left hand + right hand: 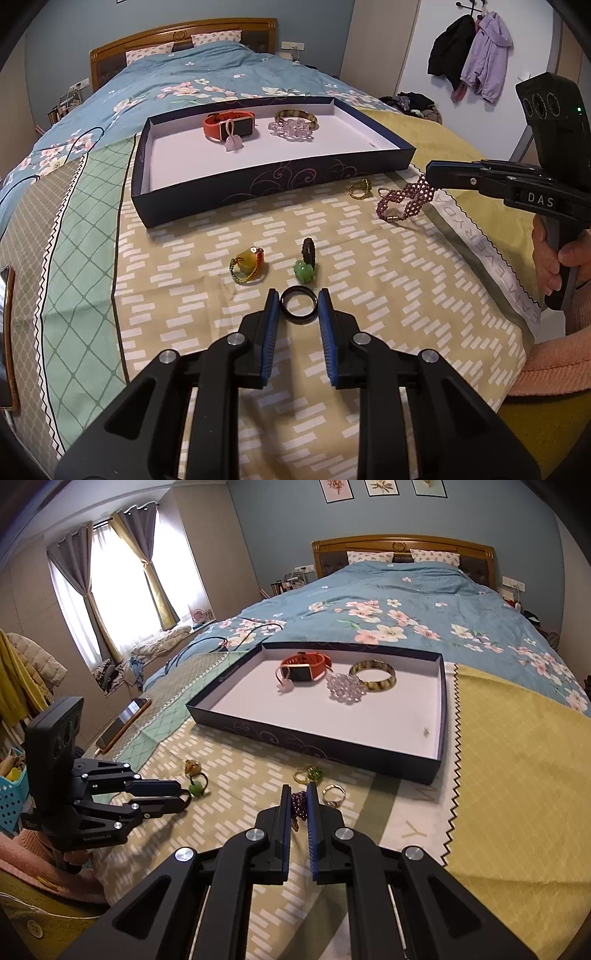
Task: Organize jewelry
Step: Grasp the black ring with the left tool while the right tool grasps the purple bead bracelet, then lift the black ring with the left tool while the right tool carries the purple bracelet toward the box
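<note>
A dark shallow box (258, 181) lies on the bed; it also shows in the right wrist view (317, 738). It holds an orange watch (229, 125), a clear bead bracelet (291, 129), a brown bangle (295, 115) and a pale pendant (233, 143). My left gripper (298, 301) is open around a black ring (298, 306) on the cloth. My right gripper (298, 794) is shut on a purple beaded bracelet (406, 197), which hangs from its tips just above the cloth. A yellow pendant (249, 264), a green charm (304, 271) and a gold ring (360, 188) lie loose.
A silver ring (333, 794) and a green-stone gold ring (308, 773) lie in front of the box. A phone (123, 716) lies at the bed's left edge. Coats (472, 55) hang on the wall at right. A teal basket (11, 794) stands at left.
</note>
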The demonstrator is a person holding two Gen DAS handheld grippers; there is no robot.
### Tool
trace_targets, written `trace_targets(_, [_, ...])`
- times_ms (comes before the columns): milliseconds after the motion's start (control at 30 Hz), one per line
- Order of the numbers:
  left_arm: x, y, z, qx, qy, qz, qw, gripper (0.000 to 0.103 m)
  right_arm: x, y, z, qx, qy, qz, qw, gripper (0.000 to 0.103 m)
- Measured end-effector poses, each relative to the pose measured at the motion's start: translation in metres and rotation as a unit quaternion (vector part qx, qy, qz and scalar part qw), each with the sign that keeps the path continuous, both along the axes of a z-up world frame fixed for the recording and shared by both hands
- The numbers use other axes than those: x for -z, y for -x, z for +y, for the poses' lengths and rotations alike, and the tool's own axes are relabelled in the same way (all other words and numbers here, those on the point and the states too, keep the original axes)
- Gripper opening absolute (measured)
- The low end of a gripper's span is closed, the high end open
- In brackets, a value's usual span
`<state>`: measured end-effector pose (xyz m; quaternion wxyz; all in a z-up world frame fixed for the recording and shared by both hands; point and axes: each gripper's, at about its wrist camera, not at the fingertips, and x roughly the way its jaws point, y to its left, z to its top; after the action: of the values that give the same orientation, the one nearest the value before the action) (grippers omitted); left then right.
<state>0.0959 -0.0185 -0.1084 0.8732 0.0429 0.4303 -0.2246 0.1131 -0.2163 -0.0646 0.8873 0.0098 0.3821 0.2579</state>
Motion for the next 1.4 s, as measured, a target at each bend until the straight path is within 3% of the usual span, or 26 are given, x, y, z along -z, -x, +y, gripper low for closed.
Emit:
trace_targets(533, [-0.032,0.006,0.007,0.001,0.030,-0.038,0.9988,0.022,-0.020,-0.003,0.007,-0.009,-0.016,-0.027,0.999,0.006])
trace_targets(900, [-0.055,-0.012,0.010,-0.004,0.041,-0.069,0.9968,0.022,-0.037,-0.018,0.010,-0.008,-0.030,-0.050,0.998,0.006])
trace_targets(1400, [-0.062,-0.043,0.007,-0.016,0.040,-0.084,0.9955,0.022,-0.046,-0.042,0.012,0.003,-0.037,-0.059,0.998,0.006])
